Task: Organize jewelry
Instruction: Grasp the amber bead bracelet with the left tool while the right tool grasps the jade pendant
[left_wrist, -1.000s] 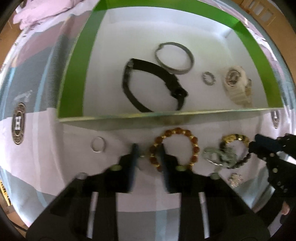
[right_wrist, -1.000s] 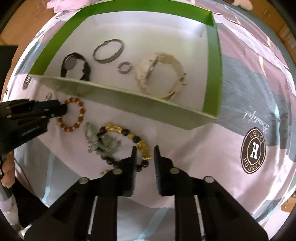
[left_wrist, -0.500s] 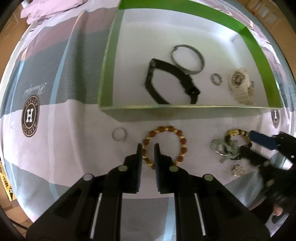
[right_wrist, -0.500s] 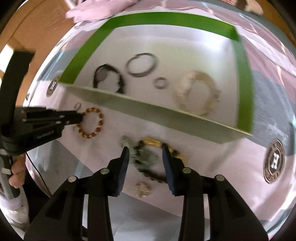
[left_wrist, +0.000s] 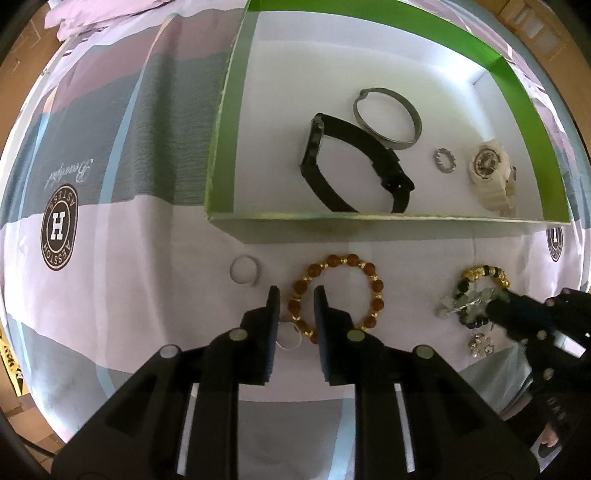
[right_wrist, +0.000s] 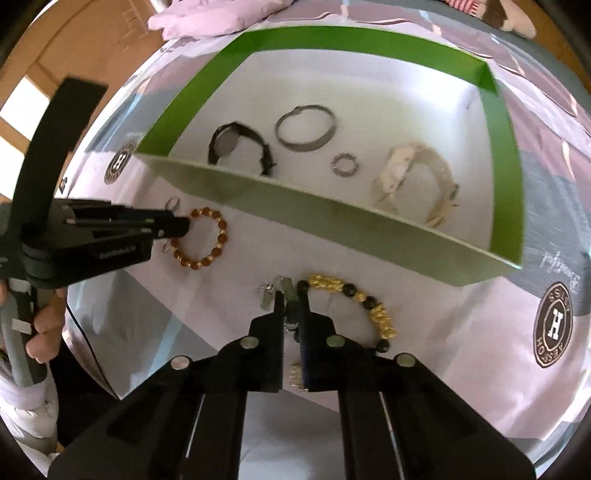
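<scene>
An amber bead bracelet (left_wrist: 376, 291) lies on the bedsheet in front of a green box (left_wrist: 369, 230). My left gripper (left_wrist: 295, 295) is open, its fingers straddling the bracelet's left arc. To the right lie a gold-and-black bead bracelet (right_wrist: 380, 314) and a pale green charm piece (right_wrist: 284, 286). My right gripper (right_wrist: 290, 301) is shut on the charm piece, low on the sheet. Inside the box are a black watch (left_wrist: 351, 166), a silver bangle (left_wrist: 388, 114), a small ring (left_wrist: 445, 159) and a cream watch (left_wrist: 491, 177).
A plain silver ring (left_wrist: 242, 269) lies left of the amber bracelet, and a small flower-shaped piece (left_wrist: 480, 345) lies near the right gripper. A hand (right_wrist: 40, 325) holds the left gripper's handle. Pink bedding is bunched beyond the box.
The left gripper has widened and moved forward around the amber bracelet's left side. The right gripper has come forward and narrowed from open onto the green charm piece.
</scene>
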